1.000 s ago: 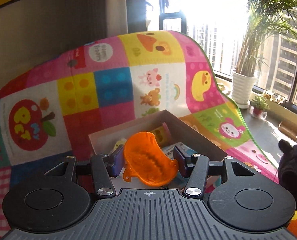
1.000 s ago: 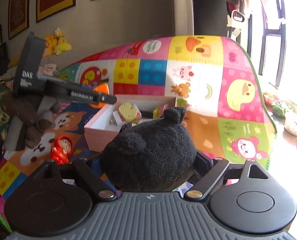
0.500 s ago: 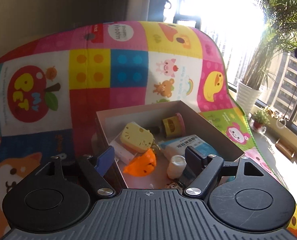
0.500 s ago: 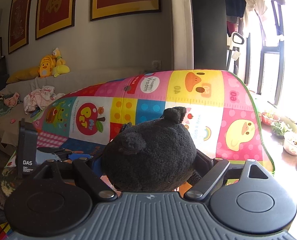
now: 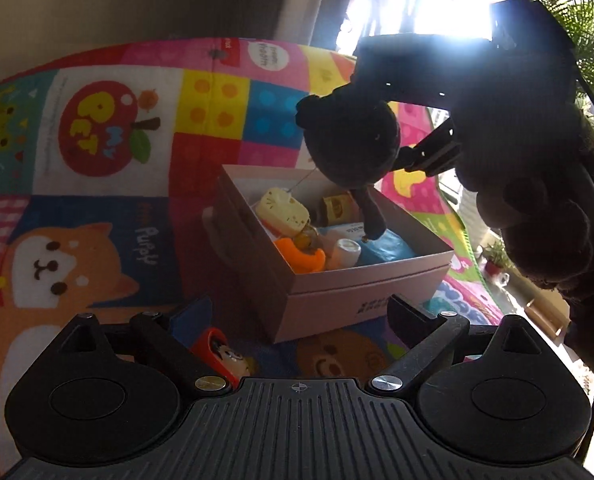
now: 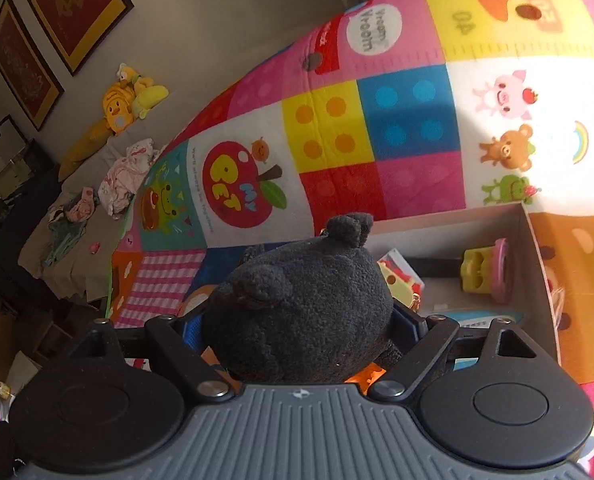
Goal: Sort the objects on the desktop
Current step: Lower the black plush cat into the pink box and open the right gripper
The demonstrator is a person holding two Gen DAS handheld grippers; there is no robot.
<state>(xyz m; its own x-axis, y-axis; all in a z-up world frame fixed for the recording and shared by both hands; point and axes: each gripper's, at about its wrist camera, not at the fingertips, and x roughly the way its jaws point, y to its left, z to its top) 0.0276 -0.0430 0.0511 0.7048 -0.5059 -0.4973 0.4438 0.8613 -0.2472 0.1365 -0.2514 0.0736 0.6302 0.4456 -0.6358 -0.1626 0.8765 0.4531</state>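
Note:
The pink cardboard box (image 5: 337, 284) stands on the colourful play mat (image 5: 97, 220). Inside it lie an orange toy (image 5: 302, 259), a yellow toy (image 5: 283, 210), a small white bottle (image 5: 343, 252) and a blue packet (image 5: 383, 249). My left gripper (image 5: 297, 314) is drawn back in front of the box, its jaws opening with nothing between them. My right gripper (image 6: 302, 324) is shut on a black plush toy (image 6: 305, 312). In the left wrist view the black plush toy (image 5: 353, 140) hangs over the box's far side, one leg dangling into it.
A small red figure (image 5: 217, 350) lies on the mat beside my left gripper's left finger. The box's inner wall (image 6: 537, 248) and a yellow-pink toy (image 6: 483, 274) show past the plush. Beyond the mat sits a sofa with clothes (image 6: 117, 180) and yellow plush toys (image 6: 121, 104).
My left gripper let the orange toy go into the box, opened wide and drew back. My right gripper carried the black plush toy over the box.

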